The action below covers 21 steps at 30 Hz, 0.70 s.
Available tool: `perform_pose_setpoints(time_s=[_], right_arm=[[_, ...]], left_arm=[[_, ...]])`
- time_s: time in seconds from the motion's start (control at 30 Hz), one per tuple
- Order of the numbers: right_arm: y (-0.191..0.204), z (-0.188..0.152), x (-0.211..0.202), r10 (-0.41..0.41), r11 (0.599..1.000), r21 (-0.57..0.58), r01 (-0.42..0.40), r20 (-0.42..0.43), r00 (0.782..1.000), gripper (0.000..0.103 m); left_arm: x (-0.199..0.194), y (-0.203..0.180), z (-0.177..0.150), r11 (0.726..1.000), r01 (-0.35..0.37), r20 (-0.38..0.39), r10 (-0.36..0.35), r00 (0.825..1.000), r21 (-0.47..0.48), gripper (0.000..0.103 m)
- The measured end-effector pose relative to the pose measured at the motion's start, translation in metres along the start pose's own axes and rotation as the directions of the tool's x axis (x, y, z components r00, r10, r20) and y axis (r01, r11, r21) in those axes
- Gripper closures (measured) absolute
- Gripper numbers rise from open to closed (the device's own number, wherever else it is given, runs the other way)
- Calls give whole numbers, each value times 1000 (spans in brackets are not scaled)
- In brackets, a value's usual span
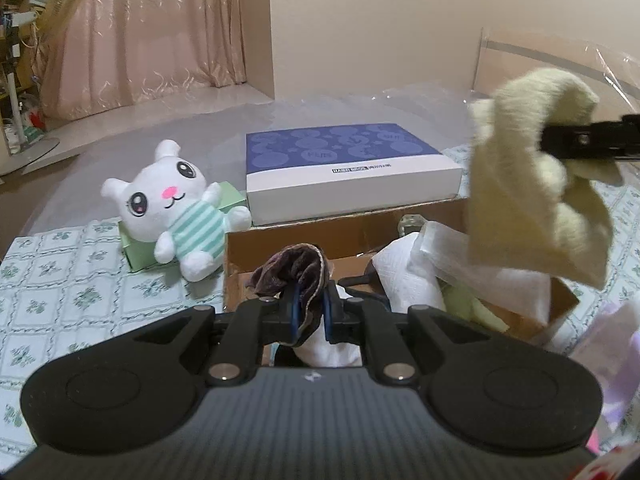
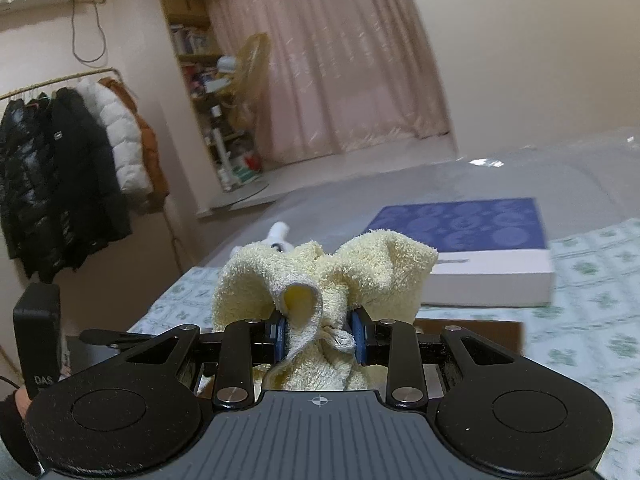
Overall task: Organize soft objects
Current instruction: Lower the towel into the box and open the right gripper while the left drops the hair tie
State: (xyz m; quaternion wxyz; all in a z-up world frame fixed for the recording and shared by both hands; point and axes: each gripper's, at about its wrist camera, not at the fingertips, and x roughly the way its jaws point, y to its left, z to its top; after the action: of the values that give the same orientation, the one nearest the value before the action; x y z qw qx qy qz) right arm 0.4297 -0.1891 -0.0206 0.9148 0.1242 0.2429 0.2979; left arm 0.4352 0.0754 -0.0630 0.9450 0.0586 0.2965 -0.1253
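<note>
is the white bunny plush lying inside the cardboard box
No, the white bunny plush lies outside the cardboard box, to its left, propped on a green box.

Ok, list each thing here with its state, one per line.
Yellow towel: bunched, held up in the right gripper.
Dark cloth: crumpled, pinched in the left gripper.
Plush bunny: lying back against a green box, untouched.
Blue box: lid shut, on the cardboard box.
Cardboard box: open, white paper inside.
</note>
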Motion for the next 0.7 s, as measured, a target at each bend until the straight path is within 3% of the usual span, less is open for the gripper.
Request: perform_pose_setpoints(time_s=[0.33,0.7], right_arm=[[-17,-11,95,96,993,83,-84,-147,984,72],[-29,-28,158,63,998,-10,-69,-317,946,72]], left_arm=[[48,8,-4,1000,-11,-73,10,997,-12,92],[73,16,-13,1000,-14,-135,14,991,-1,92]])
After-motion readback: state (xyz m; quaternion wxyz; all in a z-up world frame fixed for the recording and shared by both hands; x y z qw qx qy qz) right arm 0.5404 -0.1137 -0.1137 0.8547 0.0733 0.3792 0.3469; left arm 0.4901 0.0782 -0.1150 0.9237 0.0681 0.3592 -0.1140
